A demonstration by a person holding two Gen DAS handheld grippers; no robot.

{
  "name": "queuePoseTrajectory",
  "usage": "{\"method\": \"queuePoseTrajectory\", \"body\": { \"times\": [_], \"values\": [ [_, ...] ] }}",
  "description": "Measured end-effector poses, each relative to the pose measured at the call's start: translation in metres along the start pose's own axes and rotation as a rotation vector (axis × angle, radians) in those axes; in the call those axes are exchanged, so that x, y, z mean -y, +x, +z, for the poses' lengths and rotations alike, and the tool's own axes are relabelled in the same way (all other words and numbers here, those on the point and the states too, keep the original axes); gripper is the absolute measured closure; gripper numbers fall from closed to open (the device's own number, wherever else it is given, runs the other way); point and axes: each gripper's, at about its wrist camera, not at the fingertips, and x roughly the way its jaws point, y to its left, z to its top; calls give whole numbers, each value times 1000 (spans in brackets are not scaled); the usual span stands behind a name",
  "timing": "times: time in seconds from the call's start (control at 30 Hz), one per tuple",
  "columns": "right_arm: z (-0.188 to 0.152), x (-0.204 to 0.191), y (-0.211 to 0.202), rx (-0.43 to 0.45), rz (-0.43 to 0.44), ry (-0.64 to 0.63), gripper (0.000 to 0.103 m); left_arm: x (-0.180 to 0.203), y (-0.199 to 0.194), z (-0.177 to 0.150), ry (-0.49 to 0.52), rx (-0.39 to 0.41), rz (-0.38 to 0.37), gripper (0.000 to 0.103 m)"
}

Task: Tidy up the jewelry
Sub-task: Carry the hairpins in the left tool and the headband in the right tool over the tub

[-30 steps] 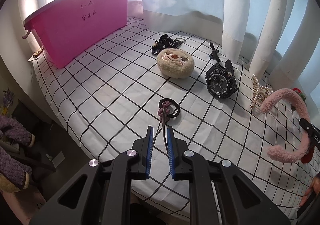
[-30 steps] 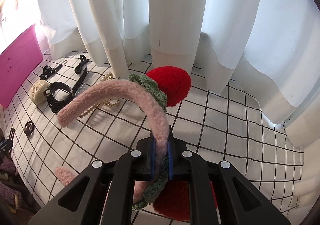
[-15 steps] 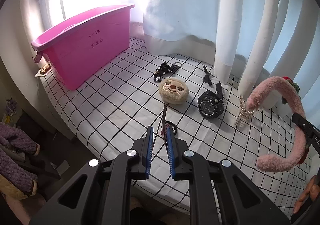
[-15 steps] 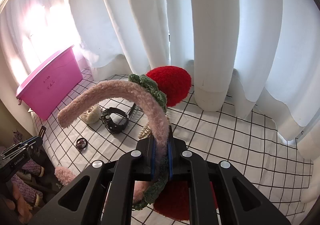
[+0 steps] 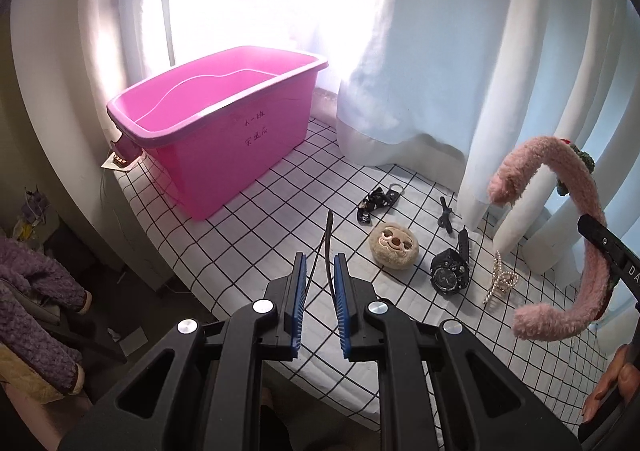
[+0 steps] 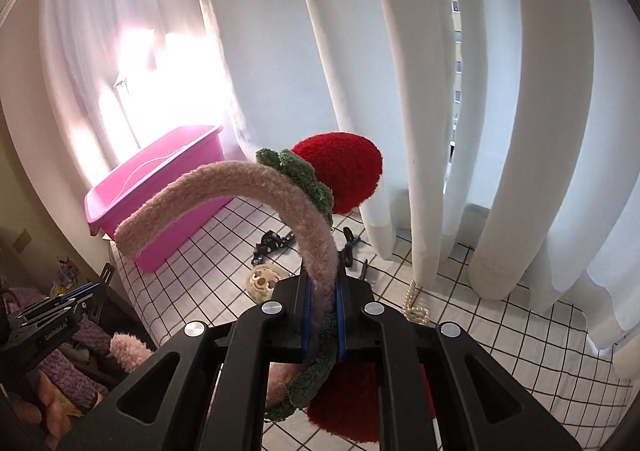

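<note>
My left gripper (image 5: pixel 320 271) is shut on a dark hair tie (image 5: pixel 328 247) whose thin loop stands up between the blue pads, lifted above the checked table. My right gripper (image 6: pixel 322 291) is shut on a fluffy pink headband (image 6: pixel 256 187) with a red strawberry (image 6: pixel 340 171) and green leaves; the headband also shows in the left wrist view (image 5: pixel 576 235). The open pink bin (image 5: pixel 224 127) stands at the table's far left and also shows in the right wrist view (image 6: pixel 160 191).
On the checked cloth (image 5: pixel 280 211) lie a round plush face (image 5: pixel 394 245), a black watch (image 5: pixel 450 271), a pearl hair claw (image 5: pixel 500 283), a black strap with a ring (image 5: pixel 376 201) and a black clip (image 5: pixel 446 213). White curtains (image 5: pixel 420 71) hang behind. The table edge drops off at the left.
Both grippers have risen well above the table and turned toward the pink bin. The hair tie has come up off the cloth in my left gripper. The headband stays clamped in the right.
</note>
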Motion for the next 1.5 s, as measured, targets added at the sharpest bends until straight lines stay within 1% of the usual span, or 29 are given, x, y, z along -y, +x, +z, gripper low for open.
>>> {"method": "queuePoseTrajectory", "body": {
  "times": [0.13,0.23,0.33,0.53,0.63,0.77,0.97,1.17,1.33,1.5],
  "values": [
    [29,-36,19,29,7,-13,94,-29,6,34,14,23,9,88],
    [54,-66,39,41,10,-21,94,-53,14,64,29,20,-2,88],
    [76,-97,61,51,10,-23,94,-79,23,95,54,38,-8,88],
    [114,-154,99,64,14,-29,94,-131,51,157,59,51,-5,88],
    [129,-177,119,60,17,-37,94,-153,68,181,58,54,-5,88],
    [145,-202,146,48,25,-47,94,-172,89,206,72,56,-6,87],
    [160,-237,190,10,31,-74,94,-190,124,229,87,48,-4,87],
    [168,-256,224,-33,26,-103,94,-205,155,240,88,11,9,86],
    [174,-275,252,-70,19,-138,93,-220,177,243,96,-42,23,86],
    [176,-291,273,-110,13,-197,93,-234,201,243,88,-117,38,86]
  ]
}}
